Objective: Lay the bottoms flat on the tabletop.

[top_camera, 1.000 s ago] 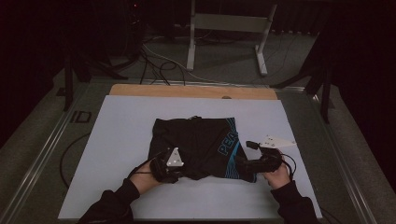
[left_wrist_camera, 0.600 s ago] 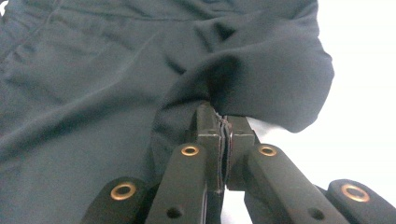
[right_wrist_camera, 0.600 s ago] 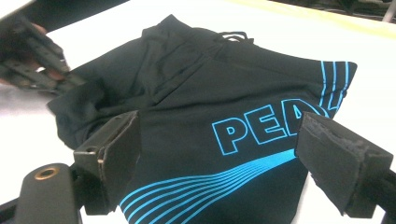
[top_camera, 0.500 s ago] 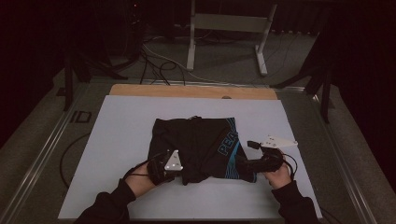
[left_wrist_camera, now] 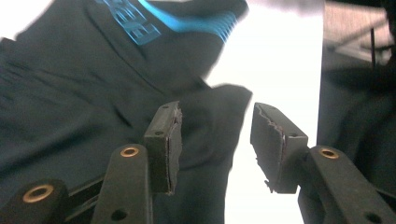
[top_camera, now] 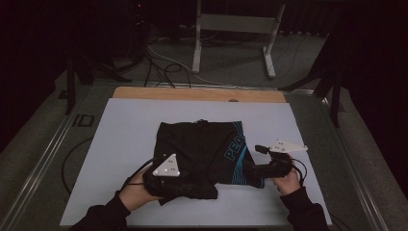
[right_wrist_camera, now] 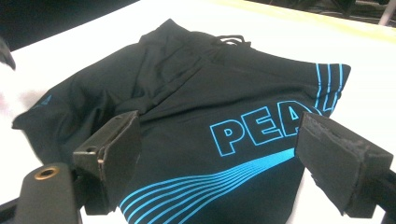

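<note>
Black shorts with blue stripes and blue "PEA" lettering lie spread on the white table top. My left gripper is at their near left corner, which is bunched up. In the left gripper view its jaws stand open with a flap of the black fabric lying between them, unclamped. My right gripper sits at the shorts' near right corner, beside the lettering. The right gripper view has its jaws wide open, low over the printed leg of the shorts.
A wooden strip runs along the table's far edge. Behind it stands a metal frame, with cables on the floor. Metal rails border the table's left side. White surface lies bare left and right of the shorts.
My left gripper has drawn slightly toward the near edge, and the shorts' near left corner is more bunched. The right gripper has hardly moved.
</note>
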Demonstrator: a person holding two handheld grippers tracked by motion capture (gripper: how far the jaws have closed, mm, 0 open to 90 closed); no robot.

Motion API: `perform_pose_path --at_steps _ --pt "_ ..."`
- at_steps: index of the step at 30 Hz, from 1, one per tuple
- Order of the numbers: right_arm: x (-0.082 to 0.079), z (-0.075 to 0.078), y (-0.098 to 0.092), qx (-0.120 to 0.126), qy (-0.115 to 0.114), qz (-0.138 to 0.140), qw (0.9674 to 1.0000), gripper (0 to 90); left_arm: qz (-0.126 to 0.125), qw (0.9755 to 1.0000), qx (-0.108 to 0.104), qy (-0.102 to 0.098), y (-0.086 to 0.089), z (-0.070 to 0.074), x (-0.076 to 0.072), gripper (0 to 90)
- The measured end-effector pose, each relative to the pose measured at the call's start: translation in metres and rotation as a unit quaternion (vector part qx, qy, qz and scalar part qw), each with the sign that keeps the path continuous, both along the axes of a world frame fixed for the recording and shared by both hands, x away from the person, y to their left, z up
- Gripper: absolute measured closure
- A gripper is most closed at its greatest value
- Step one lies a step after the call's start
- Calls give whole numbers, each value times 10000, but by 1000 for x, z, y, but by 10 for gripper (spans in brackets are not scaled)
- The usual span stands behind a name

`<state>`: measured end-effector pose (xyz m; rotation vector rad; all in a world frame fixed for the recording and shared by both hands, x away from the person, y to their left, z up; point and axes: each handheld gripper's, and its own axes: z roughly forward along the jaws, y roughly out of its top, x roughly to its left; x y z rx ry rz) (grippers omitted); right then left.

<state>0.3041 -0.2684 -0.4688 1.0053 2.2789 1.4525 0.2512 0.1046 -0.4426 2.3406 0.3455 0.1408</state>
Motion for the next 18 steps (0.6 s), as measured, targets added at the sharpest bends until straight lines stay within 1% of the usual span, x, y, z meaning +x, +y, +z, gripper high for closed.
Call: perform_pose_path --at_steps 1,2,3,4,6,7,8,10,11,12,14,15,17,18 --pt "0 0 0 -4 -7 6 10000 150 -23 10000 71 -11 1 -3 -2 529" --pt "-1 0 0 -23 -12 20 10000 150 -13 10000 57 33 3 -7 -4 526" --pt "-1 0 0 -30 -12 18 10000 150 -91 9999 108 93 8 -10 -5 526" --pt "-1 0 0 -45 -17 25 10000 150 -56 9998 56 175 13 -14 -7 526" --pt "-1 -1 -1 -45 -1 15 10000 150 -93 9993 57 347 24 -22 -11 528" --pt "-1 -1 -2 -51 -6 2 10000 150 -60 9993 129 359 28 -26 -14 528" --pt "-1 0 -3 -37 -10 4 10000 150 -14 9989 199 420 33 -30 -16 528" --pt "-1 1 -4 -45 -20 -8 10000 150 34 9983 393 428 42 -38 -20 528" --pt "-1 1 -4 -45 -20 -8 10000 150 34 9983 393 428 42 -38 -20 528" --pt "-1 1 -4 -53 -31 -10 10000 150 165 9979 392 495 49 -44 -21 528" --pt "-2 1 -5 -51 -33 -29 10000 150 288 9975 327 553 55 -50 -22 540" --pt "-2 2 -5 -66 -34 -33 10000 150 331 9973 443 478 56 -53 -22 545" --pt "-2 2 -4 -62 -36 -29 10000 150 345 9964 647 419 59 -60 -22 546" --pt "-2 2 -3 -59 -48 -28 10000 150 304 9967 641 389 59 -64 -23 556"
